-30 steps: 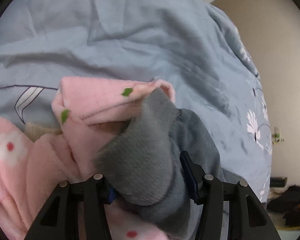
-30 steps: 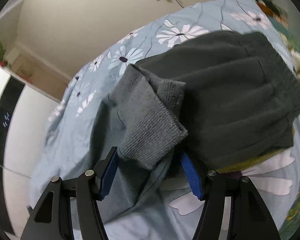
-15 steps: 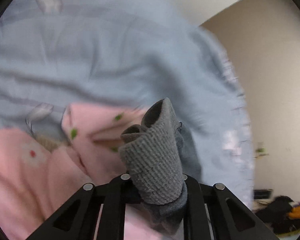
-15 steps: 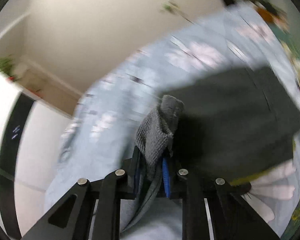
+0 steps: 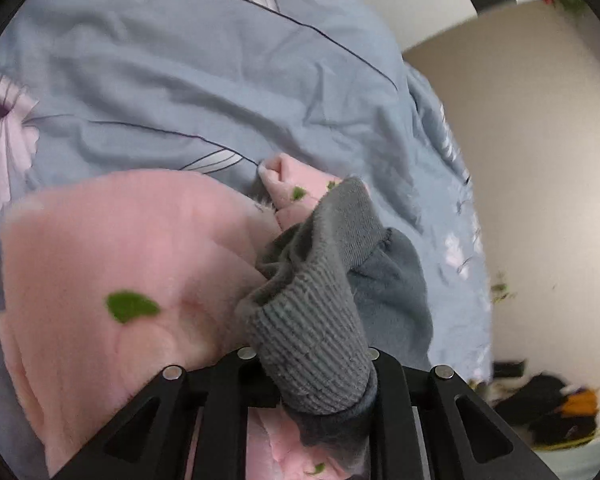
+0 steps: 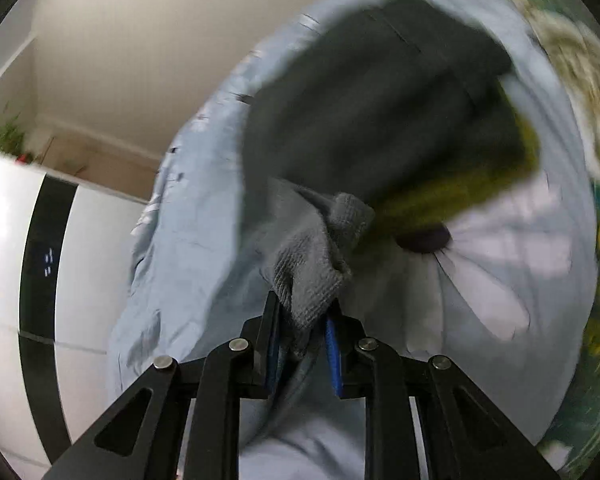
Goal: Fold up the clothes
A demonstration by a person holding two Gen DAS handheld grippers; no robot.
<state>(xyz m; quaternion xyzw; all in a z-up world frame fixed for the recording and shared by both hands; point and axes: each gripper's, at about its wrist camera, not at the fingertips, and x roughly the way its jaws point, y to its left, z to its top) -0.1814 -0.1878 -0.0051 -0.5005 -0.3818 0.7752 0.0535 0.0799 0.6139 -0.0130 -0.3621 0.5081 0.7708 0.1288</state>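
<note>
left hand-held gripper (image 5: pixel 312 364) | just closed on grey cuff (image 5: pixel 312 332), lifted since

Two grippers show, one per view: the left gripper (image 5: pixel 312 376) and the right gripper (image 6: pixel 304 344). Each has one grey ribbed cuff between its fingers, so two cuffs: one (image 5: pixel 312 332) on the left, one (image 6: pixel 308 276) on the right. One pink fleece garment (image 5: pixel 112 264) with green leaf marks. One dark folded garment (image 6: pixel 380 120). One blue flowered bedspread (image 5: pixel 172 72). One white appliance (image 6: pixel 4 240) beside the bed.
</note>
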